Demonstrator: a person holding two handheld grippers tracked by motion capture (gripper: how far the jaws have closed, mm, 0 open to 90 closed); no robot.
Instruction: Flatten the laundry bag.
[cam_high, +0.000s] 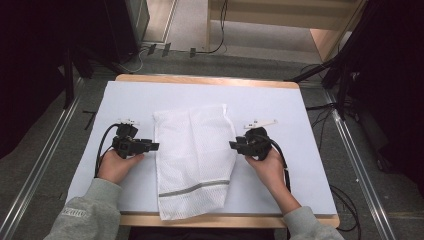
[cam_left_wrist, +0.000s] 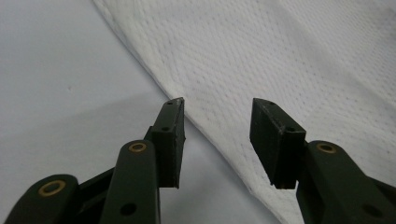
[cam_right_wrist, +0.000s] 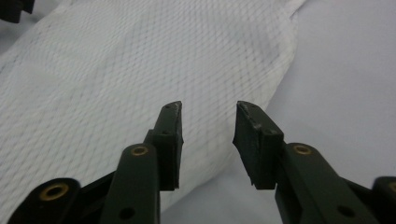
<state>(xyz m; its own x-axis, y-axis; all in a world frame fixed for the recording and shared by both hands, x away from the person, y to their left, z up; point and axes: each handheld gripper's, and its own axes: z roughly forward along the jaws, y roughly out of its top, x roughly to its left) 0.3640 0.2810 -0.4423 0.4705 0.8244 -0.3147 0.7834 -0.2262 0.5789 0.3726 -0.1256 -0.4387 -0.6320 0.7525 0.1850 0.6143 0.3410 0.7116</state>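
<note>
1. We work at a white table (cam_high: 310, 165) with a wooden edge, set on a grey floor with dark stands and cables around it.
2. Our left gripper (cam_high: 150, 146) holds nothing; its jaws stand partly apart, pointing at the left edge of the folded white mesh garment (cam_high: 195, 160). In the left gripper view (cam_left_wrist: 217, 135) that edge runs between the jaws, untouched by the pads.
3. Our right gripper (cam_high: 234, 146) is likewise partly open and empty, just beside the garment's right edge; in the right gripper view (cam_right_wrist: 208, 140) the mesh (cam_right_wrist: 140, 70) lies ahead of the jaws.
4. The garment lies flat mid-table, its grey stripe (cam_high: 195, 188) near us.
5. Risk, as we judge it: closing too high would pinch only the top layer, so the fold would peel open; uneven pulls would skew it.
6. The high view shows the whole garment and both hands; the gripper views reveal the mesh weave and hem (cam_left_wrist: 154, 79).
</note>
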